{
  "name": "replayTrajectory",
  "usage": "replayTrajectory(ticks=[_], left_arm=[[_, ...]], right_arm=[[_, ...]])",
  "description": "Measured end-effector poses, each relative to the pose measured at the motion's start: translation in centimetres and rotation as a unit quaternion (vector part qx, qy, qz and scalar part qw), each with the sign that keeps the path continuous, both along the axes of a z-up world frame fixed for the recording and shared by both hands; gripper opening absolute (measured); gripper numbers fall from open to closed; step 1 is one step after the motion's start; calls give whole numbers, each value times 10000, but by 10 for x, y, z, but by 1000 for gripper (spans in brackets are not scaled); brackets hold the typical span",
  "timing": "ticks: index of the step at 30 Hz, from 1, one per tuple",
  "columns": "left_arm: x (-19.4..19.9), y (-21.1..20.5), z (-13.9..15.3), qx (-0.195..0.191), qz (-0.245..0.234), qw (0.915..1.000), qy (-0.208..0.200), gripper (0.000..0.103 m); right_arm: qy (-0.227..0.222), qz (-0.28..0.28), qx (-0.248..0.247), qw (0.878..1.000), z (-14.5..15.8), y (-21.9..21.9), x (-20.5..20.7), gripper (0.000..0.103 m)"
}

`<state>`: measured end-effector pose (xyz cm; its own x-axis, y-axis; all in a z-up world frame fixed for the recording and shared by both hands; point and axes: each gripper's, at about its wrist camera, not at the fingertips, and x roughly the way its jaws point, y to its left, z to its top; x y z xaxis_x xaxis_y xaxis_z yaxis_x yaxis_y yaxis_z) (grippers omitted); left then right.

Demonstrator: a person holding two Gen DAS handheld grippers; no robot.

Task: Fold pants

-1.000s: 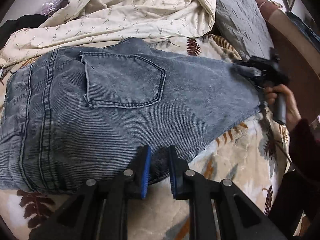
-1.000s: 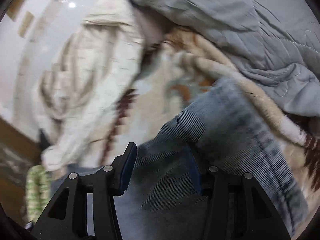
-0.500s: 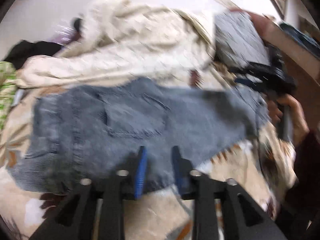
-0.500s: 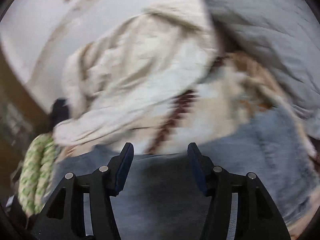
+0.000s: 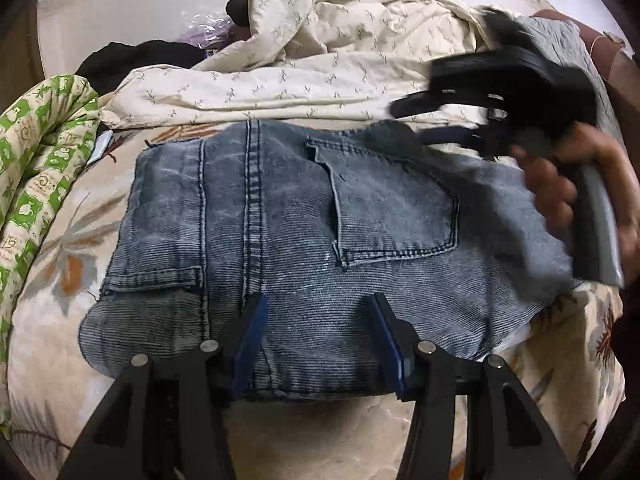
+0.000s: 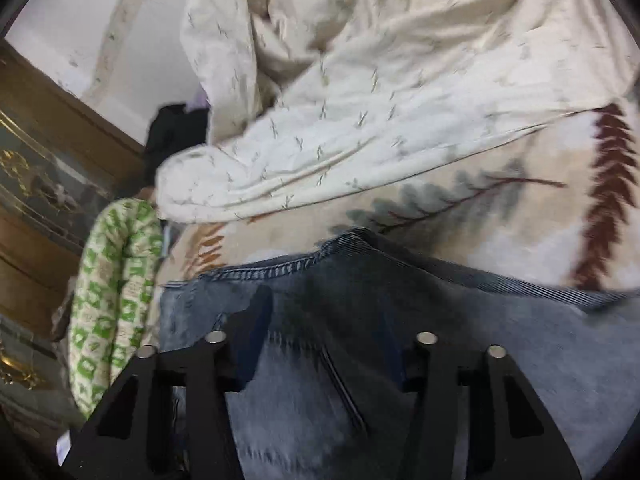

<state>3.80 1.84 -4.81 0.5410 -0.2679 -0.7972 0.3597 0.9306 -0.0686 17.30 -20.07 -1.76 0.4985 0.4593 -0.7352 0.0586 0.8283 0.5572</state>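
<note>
The grey-blue jeans lie folded into a compact block on the leaf-print bedspread, back pocket up. My left gripper is open, its blue pads over the near edge of the jeans with nothing between them. My right gripper, blurred, hovers over the far right corner of the jeans, held by a hand. In the right wrist view the right gripper is open above the jeans, its pads blurred.
A cream patterned quilt is heaped along the far side of the bed. A green-and-white rolled blanket lies at the left. Dark clothes sit at the back left. A wooden cabinet stands beyond the bed.
My left gripper has opened wide and pulled back. The jeans now lie shorter and more compact. My right gripper has swung from the right end over toward the jeans' far edge.
</note>
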Motion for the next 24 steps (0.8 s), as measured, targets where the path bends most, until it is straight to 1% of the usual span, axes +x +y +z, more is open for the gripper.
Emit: replayTrajectory(ticks=[1,3,4,5,6,8,9,10,11,12,13,14,16,18,19,20,21,22,24], left_arm=[[1,-1,0,29,-38,10000,9,55],[2,1,1,-24,-95,9999,62,55],[2,3,1,-70,-98,9999,107,55],[2,3,1,-100,-107,9998,138,55],[3,3,2,-126,-120,9997,147,55],[3,4,3,-194,-96,9997,136,55],[2,5,5,-229,-68,9997,102,55],[1,6,7,-247,-45,9997,63,55],[0,6,10,-280,-2,9996,2,55],[-3,6,13,-301,39,9995,-67,55],[-5,6,17,-284,92,9994,-168,56],[-7,7,22,-202,189,9991,-314,57],[-13,5,32,-21,355,9974,-620,64],[-17,5,42,-35,492,9960,-745,69],[-18,5,47,-59,561,9952,-805,73],[-19,5,51,-58,626,9941,-881,77],[-21,3,57,8,704,9927,-984,84],[-24,-1,64,139,781,9904,-1129,86],[-28,-8,78,337,787,9855,-1462,89]], right_arm=[[145,-30,-103,9998,-8,6,8,39],[425,-181,-495,9977,-25,13,23,31],[367,-225,-633,9971,-28,14,26,24],[257,-269,-809,9960,-30,14,30,20],[248,-315,-789,9961,-31,12,32,19],[273,-434,-472,9976,-29,5,29,23],[244,-435,-416,9979,-24,2,24,23],[91,-436,-438,9980,-13,-3,11,23],[-94,-419,-473,9980,-2,-8,-2,25],[-227,-389,-490,9978,5,-13,-14,28],[-362,-359,-501,9974,15,-20,-28,36],[-495,-367,-509,9968,26,-31,-50,38],[-620,-417,-507,9959,39,-49,-85,38],[-742,-515,-512,9946,48,-64,-115,39],[-825,-603,-538,9933,53,-76,-137,41],[-878,-654,-561,9924,56,-80,-152,43],[-924,-706,-600,9914,59,-81,-165,44],[-965,-765,-657,9902,60,-85,-181,47],[-1047,-864,-743,9880,62,-92,-211,48]])
